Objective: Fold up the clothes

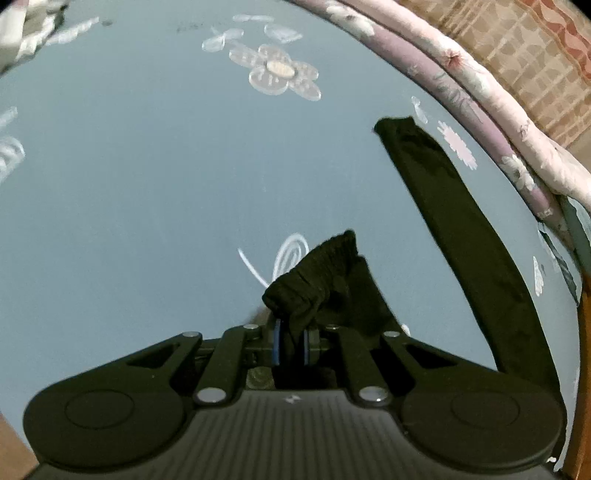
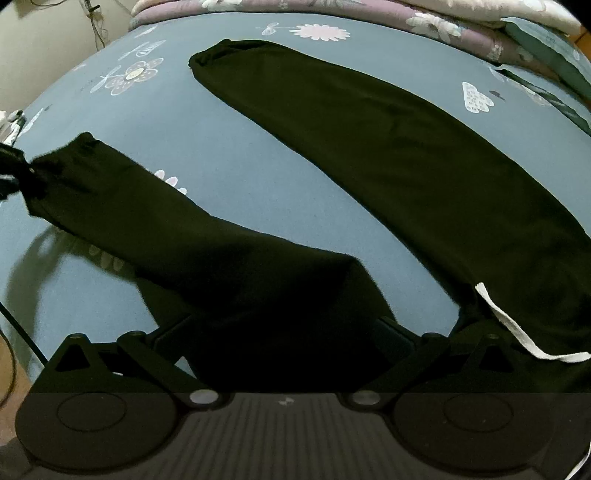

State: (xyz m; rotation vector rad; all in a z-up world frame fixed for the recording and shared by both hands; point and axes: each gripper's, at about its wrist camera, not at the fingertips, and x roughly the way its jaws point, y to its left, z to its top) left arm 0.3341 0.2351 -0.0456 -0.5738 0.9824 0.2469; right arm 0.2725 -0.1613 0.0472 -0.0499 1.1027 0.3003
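A pair of black trousers (image 2: 369, 147) lies spread on a blue flowered bedsheet (image 1: 147, 184), its two legs fanned apart. My left gripper (image 1: 291, 332) is shut on the ribbed cuff (image 1: 314, 273) of one leg and holds it lifted off the sheet. In the right wrist view that gripper (image 2: 7, 166) shows at the far left edge with the same leg (image 2: 147, 221) trailing from it. The other leg (image 1: 454, 221) lies flat. My right gripper (image 2: 284, 328) stands open over the waist end, its jaws wide apart and black cloth between them. A white drawstring (image 2: 509, 325) hangs at the right.
A rolled pink and purple floral quilt (image 1: 480, 85) runs along the far edge of the bed. A pale wall with hanging cables (image 2: 55, 29) stands at the upper left of the right wrist view. Bare blue sheet stretches left of the trousers.
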